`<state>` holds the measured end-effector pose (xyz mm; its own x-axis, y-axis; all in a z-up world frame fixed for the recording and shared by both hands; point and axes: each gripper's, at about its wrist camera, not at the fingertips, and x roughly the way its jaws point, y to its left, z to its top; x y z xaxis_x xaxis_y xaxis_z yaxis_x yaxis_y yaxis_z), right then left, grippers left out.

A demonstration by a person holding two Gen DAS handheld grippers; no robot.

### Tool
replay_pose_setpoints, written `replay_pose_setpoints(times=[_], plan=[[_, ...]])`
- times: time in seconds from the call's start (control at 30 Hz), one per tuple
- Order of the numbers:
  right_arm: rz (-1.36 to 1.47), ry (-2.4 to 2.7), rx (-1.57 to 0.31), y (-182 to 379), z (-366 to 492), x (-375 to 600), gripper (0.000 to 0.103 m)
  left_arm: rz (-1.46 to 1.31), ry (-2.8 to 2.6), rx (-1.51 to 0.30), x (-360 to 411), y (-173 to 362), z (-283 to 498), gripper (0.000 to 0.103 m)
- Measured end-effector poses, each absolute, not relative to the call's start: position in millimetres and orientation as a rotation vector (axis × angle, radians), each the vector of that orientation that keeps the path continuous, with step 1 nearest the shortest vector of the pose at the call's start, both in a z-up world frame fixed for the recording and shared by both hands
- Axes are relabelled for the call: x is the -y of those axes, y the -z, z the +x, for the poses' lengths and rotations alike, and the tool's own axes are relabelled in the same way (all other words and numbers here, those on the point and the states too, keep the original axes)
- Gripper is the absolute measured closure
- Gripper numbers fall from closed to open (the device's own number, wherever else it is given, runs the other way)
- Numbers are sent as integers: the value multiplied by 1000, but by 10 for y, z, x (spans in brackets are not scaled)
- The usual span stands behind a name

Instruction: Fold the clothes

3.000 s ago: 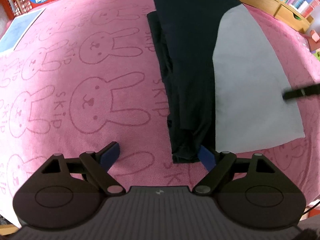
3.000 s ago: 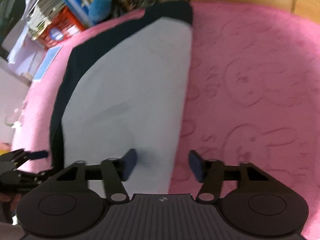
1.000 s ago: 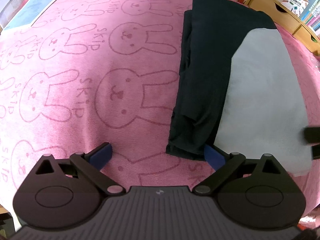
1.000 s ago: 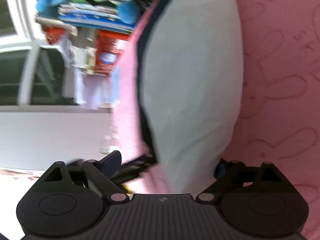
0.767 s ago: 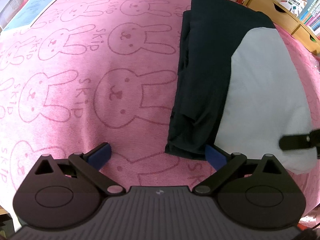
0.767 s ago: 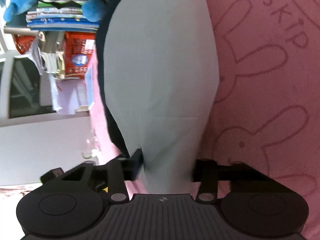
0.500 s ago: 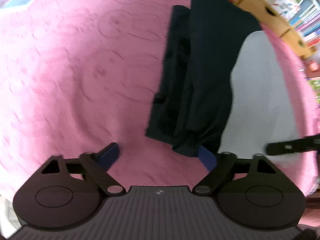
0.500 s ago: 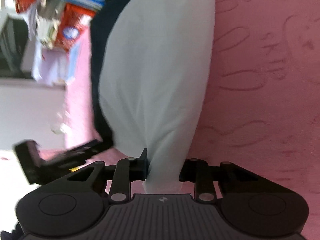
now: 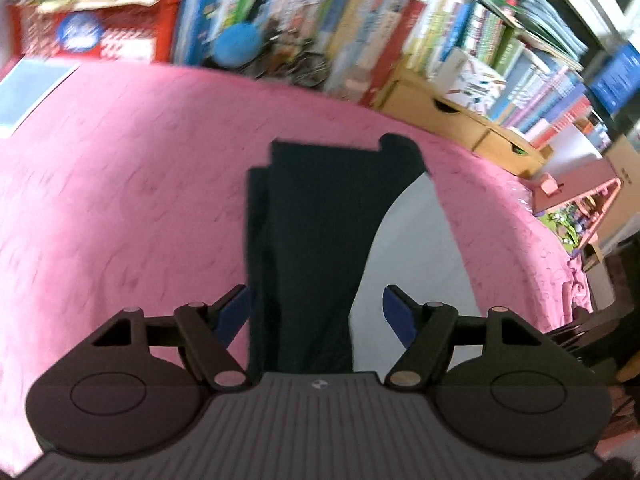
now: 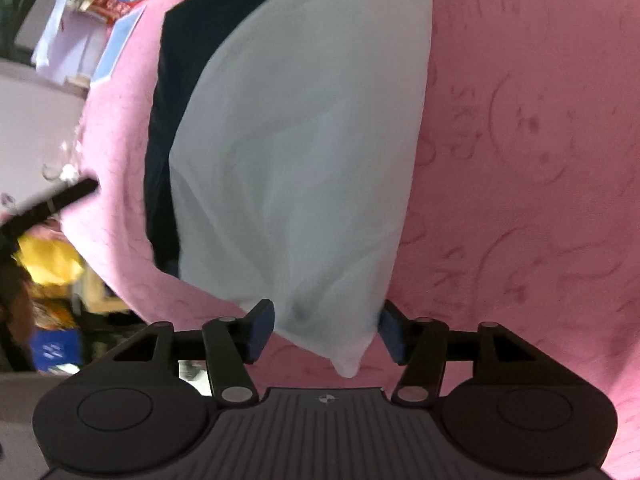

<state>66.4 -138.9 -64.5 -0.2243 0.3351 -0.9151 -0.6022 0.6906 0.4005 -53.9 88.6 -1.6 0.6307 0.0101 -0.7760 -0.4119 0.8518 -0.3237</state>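
On pink bunny-print blanket (image 9: 120, 184) lies a long folded garment, dark navy fabric (image 9: 316, 240) w/ pale grey panel (image 9: 416, 248) on its right side. Left gripper (image 9: 316, 316) has fingers wide apart, straddling the near end of the navy part, not clamped. Right gripper (image 10: 324, 332) sits w/ fingers apart too, grey corner (image 10: 348, 360) bunched between them; pads beside cloth, firm grip not evident. Bookshelves (image 9: 460, 40) behind, blurred.

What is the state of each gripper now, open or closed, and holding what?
Left gripper: open, holding nothing; the dark garment lies between its fingers.
Right gripper: its fingers sit at both sides of the light grey cloth; grip cannot be told.
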Motion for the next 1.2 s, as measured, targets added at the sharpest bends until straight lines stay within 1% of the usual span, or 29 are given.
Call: replay_pose_setpoints(times=[0.03, 0.1, 0.13, 0.17, 0.23, 0.37, 0.47, 0.5, 0.57, 0.6, 0.67, 0.77, 0.83, 0.93, 1.03, 1.1, 1.13, 1.17, 1.2], plan=[[-234, -879, -1551, 641, 649, 1327, 46, -505, -234, -845, -872, 36, -471, 34], [-251, -881, -1503, 633, 618, 1202, 46, -491, -196, -809, -844, 75, -335, 54], [-260, -882, -1479, 629, 603, 1139, 50, -465, -179, -794, -831, 105, -257, 63], [-268, -883, -1455, 625, 588, 1077, 52, -434, -177, -796, -820, 173, -149, 64], [-285, -885, -1407, 617, 558, 952, 69, -389, -158, -805, -756, 189, -65, 66], [-317, -886, -1311, 600, 497, 702, 67, -390, -123, -822, -756, 284, 96, 66], [-341, -887, -1239, 588, 451, 514, 68, -343, -168, -872, -825, 483, 237, 63], [-348, -887, -1215, 584, 436, 452, 67, -330, -181, -886, -856, 546, 268, 60], [-371, -901, -1206, 593, 418, 397, 67, -334, -178, -894, -914, 635, 298, 49], [-382, -909, -1203, 598, 410, 371, 67, -333, -176, -898, -939, 676, 310, 46], [-347, -928, -1213, 593, 446, 508, 68, -314, -173, -901, -948, 717, 306, 36], [-225, -887, -1255, 565, 631, 707, 68, -353, -177, -903, -1017, 768, 284, 30], [-59, -815, -1270, 538, 835, 925, 67, -416, -187, -909, -1110, 742, 275, 27], [-109, -858, -1227, 551, 837, 787, 67, -511, -202, -916, -1248, 704, 262, 28], [-172, -908, -1180, 567, 825, 629, 67, -636, -204, -898, -1421, 615, 280, 39], [-213, -941, -1149, 577, 817, 523, 67, -722, -117, -848, -1542, 494, 407, 39], [-234, -957, -1132, 582, 813, 470, 67, -715, -60, -850, -1536, 460, 541, 39], [-255, -973, -1116, 587, 809, 417, 66, -707, -3, -852, -1529, 425, 675, 35], [-276, -989, -1099, 592, 805, 364, 64, -697, 50, -854, -1519, 402, 808, 32]])
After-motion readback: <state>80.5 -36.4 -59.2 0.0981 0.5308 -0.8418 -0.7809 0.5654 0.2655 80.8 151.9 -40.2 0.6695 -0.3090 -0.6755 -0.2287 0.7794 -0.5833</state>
